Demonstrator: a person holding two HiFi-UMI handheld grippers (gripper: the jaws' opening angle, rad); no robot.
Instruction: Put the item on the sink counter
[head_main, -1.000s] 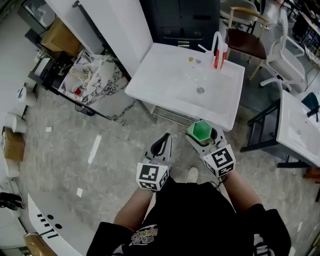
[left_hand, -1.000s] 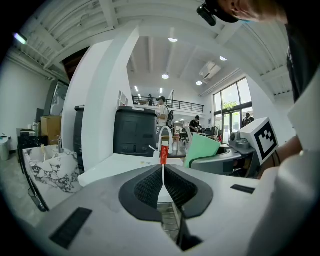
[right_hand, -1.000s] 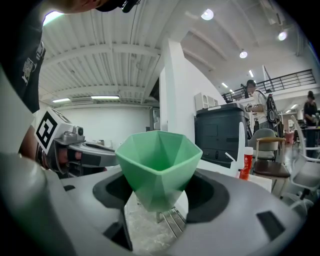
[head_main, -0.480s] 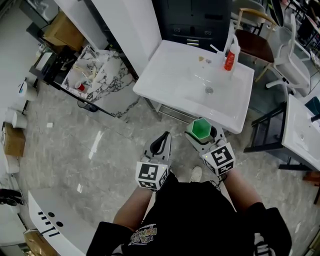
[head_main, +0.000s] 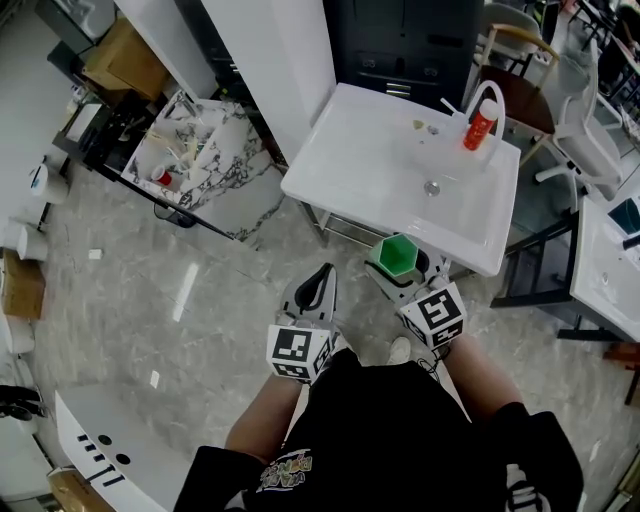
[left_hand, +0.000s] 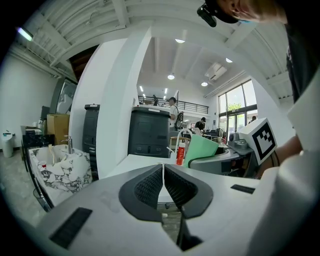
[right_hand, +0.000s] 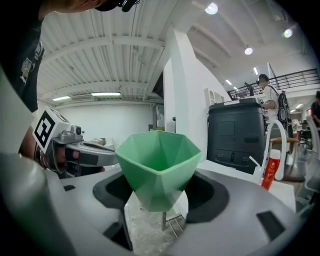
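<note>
item: a green faceted plastic cup (right_hand: 157, 165), mouth up and upright, carried in the air just short of the near edge of the sink, not on it yet
right gripper (head_main: 404, 272): jaws spread wide and clamped on the cup's tapered lower body, one dark pad on each side
left gripper (head_main: 318, 287): jaws pressed together with nothing between them, riding alongside to the left of the other one
target: the white ceramic sink counter (head_main: 345, 165), with a bare flat stretch left of the basin
neighbours: a red bottle (head_main: 477, 129) stands at the far right by the tap, well apart from that bare stretch
weight: looks light – thin walls, and from above the inside looks empty
stiffness: probably rigid enough for a firm pinch, though thin walls may give a little near the open rim
slip: smooth slanted facets that narrow downward, so a hard squeeze could nudge the cup up and out of the pads
where to hold: low to mid body, pads flat on two opposite facets – much as it sits now, and never by the rim
fragility: likely no worry about breakage, the risk is tipping
set-down: narrow foot under a wide mouth, so i'd want the base flat on the counter before the pads part
</note>
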